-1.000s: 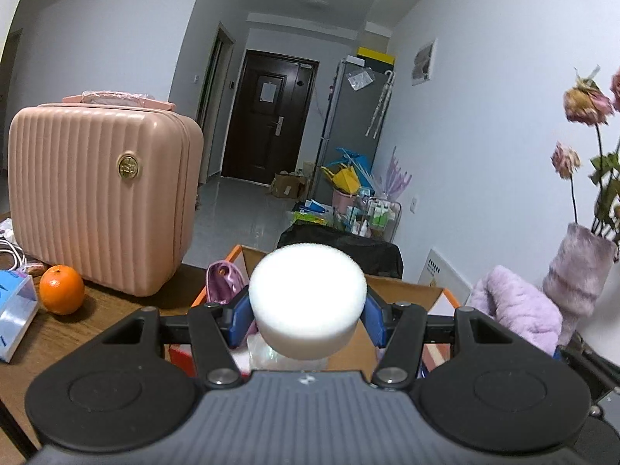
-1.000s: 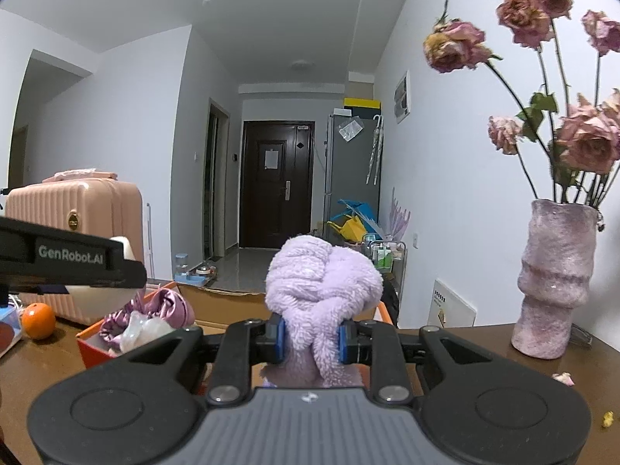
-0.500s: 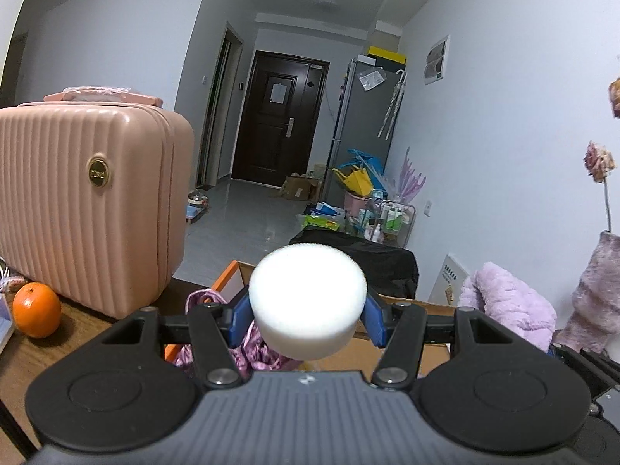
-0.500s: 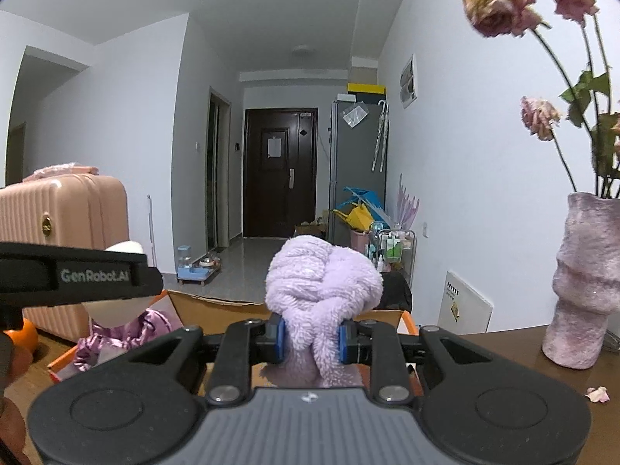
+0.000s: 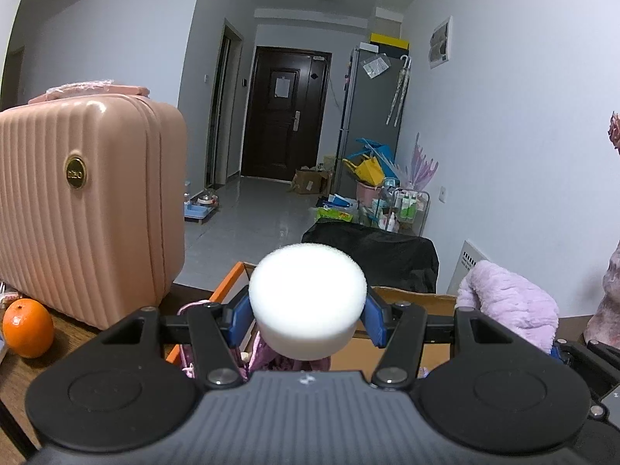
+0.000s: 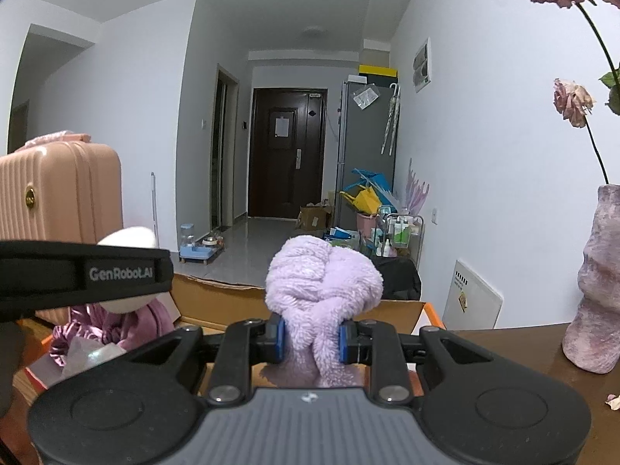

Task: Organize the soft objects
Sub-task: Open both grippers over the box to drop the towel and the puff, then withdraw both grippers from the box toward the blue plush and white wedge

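The left gripper point(image 5: 308, 319) squeezes a white sponge point(image 5: 307, 302) and the right gripper point(image 6: 311, 339) pinches a fluffy purple towel point(image 6: 323, 285) above the cardboard box point(image 6: 217, 304) (already part full), so dropping either early could miss it.

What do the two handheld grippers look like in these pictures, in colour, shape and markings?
Both look alike. The left gripper has a dark grey ribbed body, two round black side lobes, black angled linkage arms with silver screws, and blue pads on its fingers. The right gripper shows the same parts. From the right wrist view, the left one's black side carries white "GenRobot.AI" lettering. No cables or sleeves are visible.
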### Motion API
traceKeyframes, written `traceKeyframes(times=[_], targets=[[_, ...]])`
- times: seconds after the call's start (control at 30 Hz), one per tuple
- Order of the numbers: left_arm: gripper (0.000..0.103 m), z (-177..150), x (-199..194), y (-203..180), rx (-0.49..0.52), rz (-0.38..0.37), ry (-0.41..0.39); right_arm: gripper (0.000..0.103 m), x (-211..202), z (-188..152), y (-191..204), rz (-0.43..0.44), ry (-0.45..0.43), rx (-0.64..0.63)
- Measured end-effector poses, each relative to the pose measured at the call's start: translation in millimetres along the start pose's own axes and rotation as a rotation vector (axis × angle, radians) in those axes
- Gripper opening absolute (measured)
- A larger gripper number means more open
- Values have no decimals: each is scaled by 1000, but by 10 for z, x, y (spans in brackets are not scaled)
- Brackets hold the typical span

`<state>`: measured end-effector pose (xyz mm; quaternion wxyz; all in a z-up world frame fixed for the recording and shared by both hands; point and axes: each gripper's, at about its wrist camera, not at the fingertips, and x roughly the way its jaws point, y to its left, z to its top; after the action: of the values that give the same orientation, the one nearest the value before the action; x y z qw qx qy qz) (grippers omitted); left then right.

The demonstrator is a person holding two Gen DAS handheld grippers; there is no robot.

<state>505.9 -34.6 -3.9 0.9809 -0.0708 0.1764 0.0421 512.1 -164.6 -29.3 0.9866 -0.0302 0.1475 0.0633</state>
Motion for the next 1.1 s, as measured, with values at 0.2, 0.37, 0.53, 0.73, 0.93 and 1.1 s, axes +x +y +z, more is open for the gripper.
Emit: traceKeyframes(times=[0.2,0.37,0.53,0.73,0.93,1.1], targets=[[59,7,88,-7,15,-14,16,25,106,-8,4,-11,28,-11],[84,22,82,52,12,-14,6,34,161,-28,-3,-7,68,4],[103,30,41,88,-5,-2,-4,60,206,-31,-28,-30,91,20],[103,36,14,148,-26,23,-1,102,136,-18,-98,-72,53,71],[103,20,31,151,-22,48,7,103,138,-61,-134,-93,66,78],[103,14,13,172,-18,53,2,103,130,-65,-125,-96,69,75]])
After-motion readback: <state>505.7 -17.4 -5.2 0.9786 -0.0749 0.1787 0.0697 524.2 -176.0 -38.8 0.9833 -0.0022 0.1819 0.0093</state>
